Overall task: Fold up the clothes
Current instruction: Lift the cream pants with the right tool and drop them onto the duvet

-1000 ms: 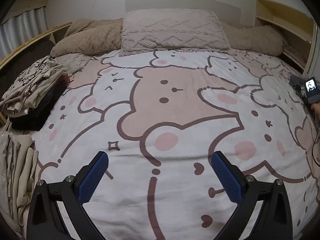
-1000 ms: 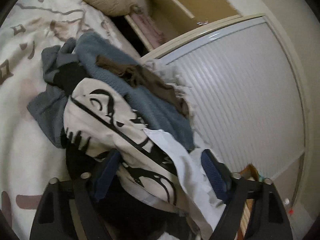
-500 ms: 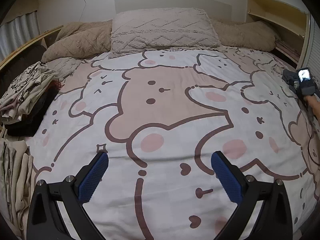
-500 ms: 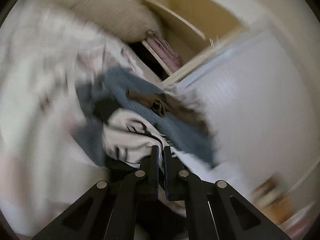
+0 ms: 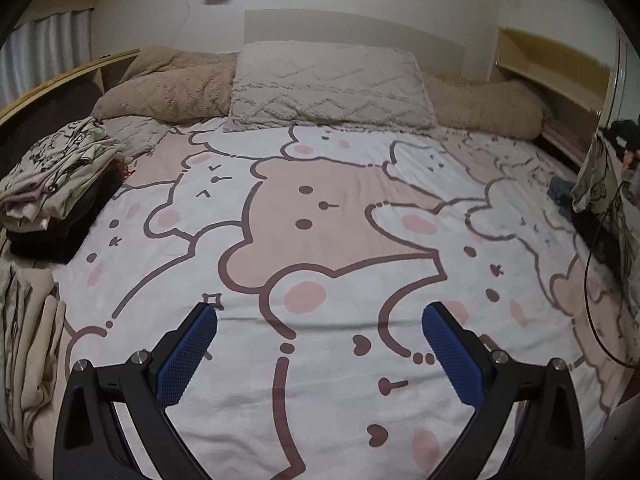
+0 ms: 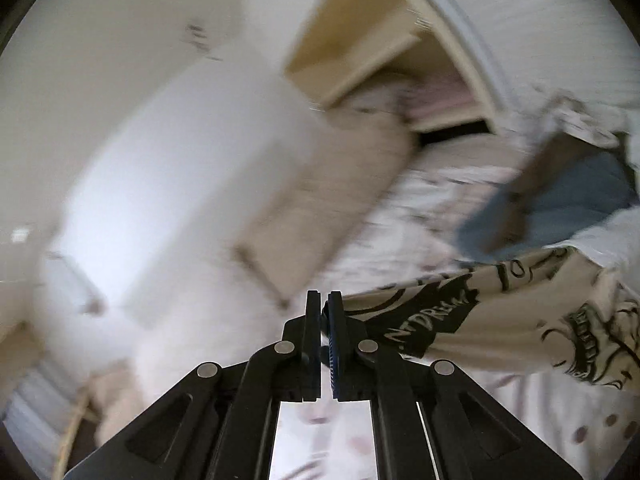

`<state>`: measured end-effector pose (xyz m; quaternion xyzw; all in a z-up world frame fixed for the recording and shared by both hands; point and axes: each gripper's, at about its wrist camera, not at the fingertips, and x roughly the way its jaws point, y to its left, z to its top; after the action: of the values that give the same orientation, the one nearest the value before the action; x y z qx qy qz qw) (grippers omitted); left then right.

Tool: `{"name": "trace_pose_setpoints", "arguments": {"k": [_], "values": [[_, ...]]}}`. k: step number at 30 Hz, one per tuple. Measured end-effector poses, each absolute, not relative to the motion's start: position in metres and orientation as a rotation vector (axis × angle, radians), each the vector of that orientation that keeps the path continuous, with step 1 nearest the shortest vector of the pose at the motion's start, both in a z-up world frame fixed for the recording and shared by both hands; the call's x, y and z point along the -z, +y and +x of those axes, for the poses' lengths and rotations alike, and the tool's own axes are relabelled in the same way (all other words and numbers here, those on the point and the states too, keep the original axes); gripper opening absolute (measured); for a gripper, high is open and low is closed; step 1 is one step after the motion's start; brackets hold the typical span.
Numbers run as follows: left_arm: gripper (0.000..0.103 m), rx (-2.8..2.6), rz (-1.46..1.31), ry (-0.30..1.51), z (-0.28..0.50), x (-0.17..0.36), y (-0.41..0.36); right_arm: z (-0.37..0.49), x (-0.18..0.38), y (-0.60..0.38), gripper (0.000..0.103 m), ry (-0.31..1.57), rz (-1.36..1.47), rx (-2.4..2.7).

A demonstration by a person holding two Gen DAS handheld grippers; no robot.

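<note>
My right gripper (image 6: 324, 300) is shut on a cream garment with black graphic print (image 6: 500, 316), which trails off to the right, lifted off the bed. The same garment (image 5: 600, 184) hangs at the far right of the left wrist view. A blue garment (image 6: 560, 200) lies on the bed beyond it. My left gripper (image 5: 320, 320) is open and empty, hovering over the bear-print bedspread (image 5: 320, 220).
A stack of folded clothes (image 5: 56, 184) sits at the bed's left edge, more beige fabric (image 5: 28, 340) below it. A pillow (image 5: 328, 84) and beige blankets (image 5: 168, 84) lie at the headboard. Shelves (image 6: 380, 40) stand by the bed's right side.
My right gripper closed on the printed garment and swung up and left, lifting it from the pile. My left gripper stayed open while its view tilted upward slightly.
</note>
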<state>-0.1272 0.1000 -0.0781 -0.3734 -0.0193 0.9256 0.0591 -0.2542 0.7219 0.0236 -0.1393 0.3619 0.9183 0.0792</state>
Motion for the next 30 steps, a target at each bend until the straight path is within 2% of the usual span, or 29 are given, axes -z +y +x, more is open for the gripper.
{"name": "trace_pose_setpoints", "arguments": {"k": [5, 11, 17, 22, 26, 30], "values": [[0.103, -2.871, -1.027, -0.113, -0.102, 0.055, 0.072, -0.232, -0.116, 0.626, 0.005, 1.119, -0.306, -3.136], [0.103, -2.973, -0.909, -0.160, -0.071, 0.026, 0.029, -0.202, -0.232, 0.473, 0.005, 1.022, -0.228, -3.550], [0.103, -3.139, -0.701, -0.152, -0.016, -0.010, -0.026, -0.174, -0.289, 0.347, 0.005, 0.961, -0.174, -3.749], [0.103, -3.267, -0.644, -0.139, 0.035, -0.020, -0.080, -0.174, -0.242, 0.308, 0.005, 1.125, -0.459, -3.714], [0.103, -3.293, -0.707, -0.089, 0.052, -0.007, -0.104, -0.166, -0.163, 0.313, 0.005, 1.217, -0.761, -3.578], [0.103, -3.232, -0.775, -0.096, 0.053, 0.019, -0.100, -0.147, -0.054, 0.369, 0.005, 1.225, -1.051, -3.232]]}}
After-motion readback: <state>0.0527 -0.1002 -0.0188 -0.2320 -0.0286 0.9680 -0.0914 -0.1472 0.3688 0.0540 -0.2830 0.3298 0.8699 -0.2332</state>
